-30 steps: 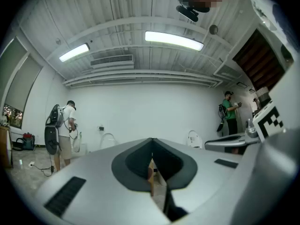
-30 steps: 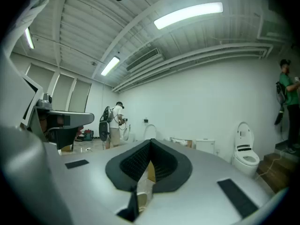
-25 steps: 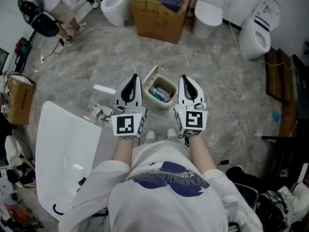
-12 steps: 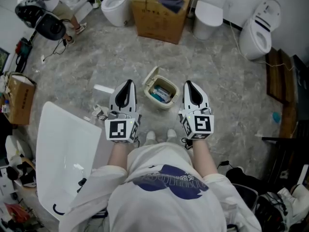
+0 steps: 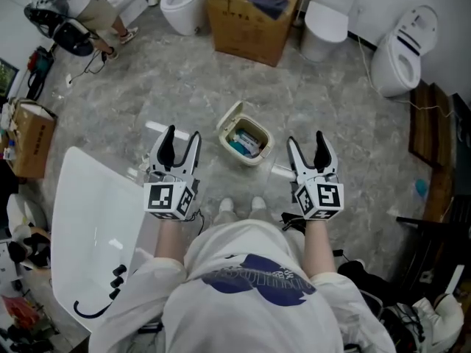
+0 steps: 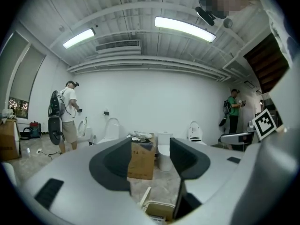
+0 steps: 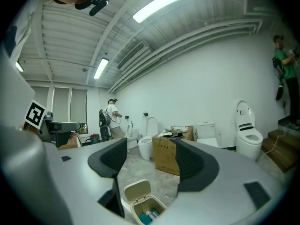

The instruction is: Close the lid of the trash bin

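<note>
Trash bin (image 5: 244, 140): it stands on the floor with its lid (image 5: 230, 116) tipped up and open. It lies between my 2 grippers, slightly ahead of their tips, and touches neither.

Left gripper (image 5: 182, 134), left of the bin: its jaws have just been opening and now stand wide apart, with nothing between the pads.

Right gripper (image 5: 306, 140), right of the bin: its jaws have also just opened wide, and it holds nothing.

Right gripper view: the bin shows low in the gap between the jaws, well apart from them. Its lid is raised on the far-left side, and blue contents (image 7: 149, 215) are visible inside.

Left gripper view: I see only the bin's rim and lid edge at the bottom, partly behind 1 jaw, and not the inside.

Head view: this alone shows both grippers flanking the bin. A cardboard box (image 5: 246, 20) beyond the bin appears in all 3 views. Both gripper views show a person in green (image 6: 233, 108) far beyond the bin, whom the head view does not.
</note>
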{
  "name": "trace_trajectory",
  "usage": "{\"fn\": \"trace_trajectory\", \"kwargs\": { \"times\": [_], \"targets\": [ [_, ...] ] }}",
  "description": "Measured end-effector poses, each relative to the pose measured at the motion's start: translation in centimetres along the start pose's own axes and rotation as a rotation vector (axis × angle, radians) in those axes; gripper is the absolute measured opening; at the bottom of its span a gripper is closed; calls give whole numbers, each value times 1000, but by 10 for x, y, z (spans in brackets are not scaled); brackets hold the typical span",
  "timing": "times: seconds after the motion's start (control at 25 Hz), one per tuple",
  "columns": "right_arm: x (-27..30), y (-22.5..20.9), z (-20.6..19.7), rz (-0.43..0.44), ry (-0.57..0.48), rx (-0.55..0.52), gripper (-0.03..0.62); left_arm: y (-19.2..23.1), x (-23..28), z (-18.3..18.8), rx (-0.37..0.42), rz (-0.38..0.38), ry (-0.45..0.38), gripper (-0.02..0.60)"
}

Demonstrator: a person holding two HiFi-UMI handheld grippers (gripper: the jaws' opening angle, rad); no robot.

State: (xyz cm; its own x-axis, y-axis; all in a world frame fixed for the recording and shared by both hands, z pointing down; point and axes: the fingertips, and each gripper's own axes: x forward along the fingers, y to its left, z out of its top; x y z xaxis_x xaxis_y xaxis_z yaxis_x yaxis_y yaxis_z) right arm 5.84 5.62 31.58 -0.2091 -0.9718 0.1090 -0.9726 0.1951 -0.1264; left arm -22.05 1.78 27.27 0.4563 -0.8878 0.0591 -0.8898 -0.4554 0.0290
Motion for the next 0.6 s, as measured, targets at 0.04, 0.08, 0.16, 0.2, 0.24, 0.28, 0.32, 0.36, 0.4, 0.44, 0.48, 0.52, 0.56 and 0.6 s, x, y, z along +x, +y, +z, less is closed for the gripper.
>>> {"fn": "trace_trajectory", "kwargs": {
  "times": [0.04, 0.08, 0.16, 0.2, 0.24, 0.28, 0.32, 0.36, 0.4, 0.44, 0.48, 0.52, 0.56, 0.6],
  "targets": [
    [2, -3, 0, 6, 4, -3, 333, -1, 3, -3, 4, 7, 8, 233],
    [4, -6, -1, 14, 9, -8, 331, -2, 6, -7, 11, 11, 18, 233],
    [12, -11, -1, 34, 22, -18, 330, -3, 17, -16, 26, 19, 47, 233],
    [16, -13, -1, 46, 30, -24, 330, -3, 23, -21, 32, 21, 66, 233],
    [19, -13, -1, 61, 39, -32, 328, -2, 29, -27, 40, 21, 88, 233],
    [23, -12, -2, 77, 48, -43, 328, 0, 36, -35, 53, 18, 115, 233],
    [27, -12, -3, 92, 56, -56, 327, 3, 45, -43, 73, 11, 147, 233],
    [32, -12, -3, 102, 64, -69, 327, 6, 55, -54, 96, 1, 182, 233],
    [39, -13, -4, 105, 72, -77, 327, 10, 67, -65, 119, -13, 219, 234],
    [46, -15, -6, 103, 79, -78, 327, 14, 79, -78, 139, -31, 258, 233],
    [53, -18, -7, 97, 84, -73, 327, 17, 92, -93, 157, -54, 300, 233],
    [59, -19, -9, 87, 89, -65, 327, 20, 104, -111, 174, -83, 348, 233],
    [67, -20, -11, 74, 93, -59, 327, 23, 116, -131, 190, -117, 403, 233],
    [75, -21, -12, 60, 97, -55, 327, 26, 127, -151, 204, -156, 462, 233]
  ]
}}
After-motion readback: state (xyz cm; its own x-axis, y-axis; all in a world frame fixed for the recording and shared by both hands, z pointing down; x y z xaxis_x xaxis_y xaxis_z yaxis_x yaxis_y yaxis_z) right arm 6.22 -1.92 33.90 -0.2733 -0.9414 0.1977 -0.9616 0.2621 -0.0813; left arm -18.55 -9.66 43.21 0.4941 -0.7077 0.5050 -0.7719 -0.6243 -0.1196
